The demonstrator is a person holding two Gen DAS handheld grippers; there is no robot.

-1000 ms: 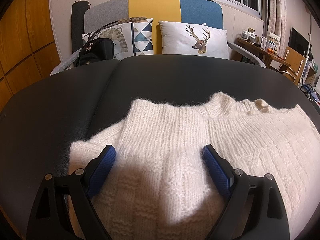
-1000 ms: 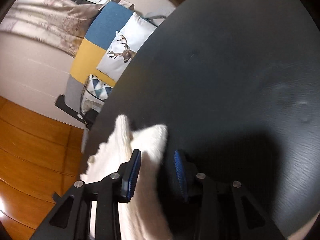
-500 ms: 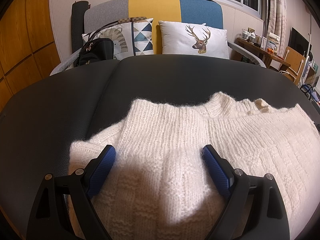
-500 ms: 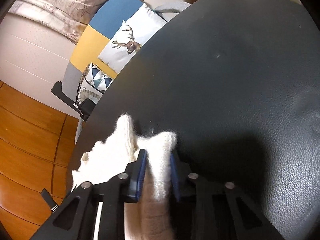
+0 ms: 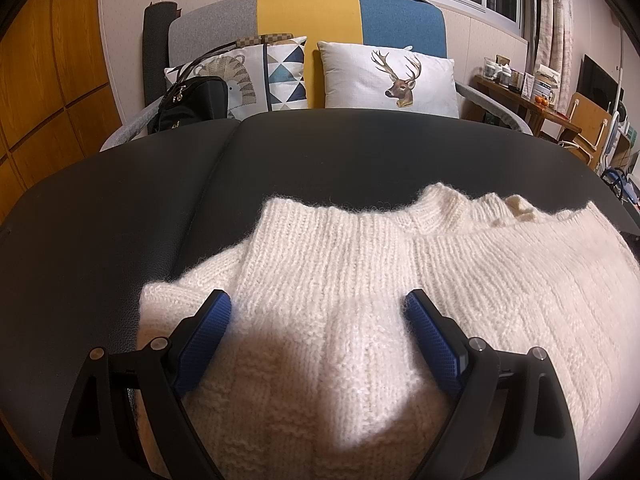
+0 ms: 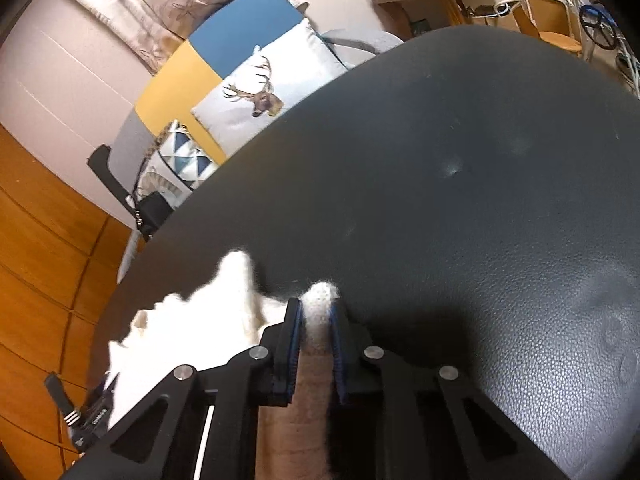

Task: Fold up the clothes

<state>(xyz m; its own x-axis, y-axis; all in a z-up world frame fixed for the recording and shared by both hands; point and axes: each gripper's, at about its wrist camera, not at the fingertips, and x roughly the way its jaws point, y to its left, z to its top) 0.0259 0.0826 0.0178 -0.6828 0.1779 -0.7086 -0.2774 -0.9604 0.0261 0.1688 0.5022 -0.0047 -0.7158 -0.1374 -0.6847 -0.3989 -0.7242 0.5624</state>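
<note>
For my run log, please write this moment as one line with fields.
phase: fold start | left gripper: open over sweater | right gripper: jaws just closing, shut on sweater edge | surface: black table

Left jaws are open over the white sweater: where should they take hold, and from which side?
Grip the sweater at its near-left corner, where the sleeve edge lies flat on the black table. Come in from the table side, low, so one finger slides under the single loose edge; the thick ribbed body would likely bunch.
</note>
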